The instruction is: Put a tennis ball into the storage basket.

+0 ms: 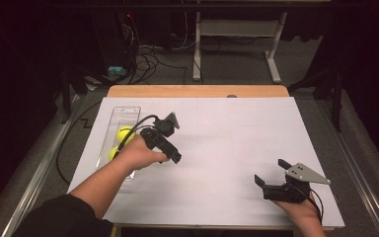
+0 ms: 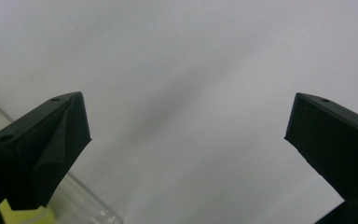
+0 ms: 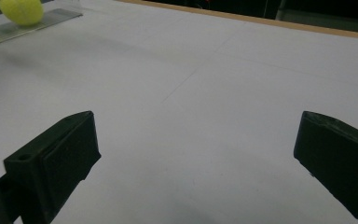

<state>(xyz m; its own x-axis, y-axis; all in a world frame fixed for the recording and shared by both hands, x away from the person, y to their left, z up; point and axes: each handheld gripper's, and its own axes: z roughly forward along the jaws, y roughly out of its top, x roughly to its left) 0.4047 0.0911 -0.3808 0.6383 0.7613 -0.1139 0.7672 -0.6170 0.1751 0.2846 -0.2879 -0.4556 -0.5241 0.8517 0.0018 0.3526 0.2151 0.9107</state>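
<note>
Tools are both seen wide open and empty. The right tool rests at the near right of the table, well apart from the work. The left tool is held just right of a clear tray at the table's left edge, its long axis running near to far. Two yellow balls are counted in the tray, one behind the other. The left tool is judged nearer; the balls lie to its left.
</note>
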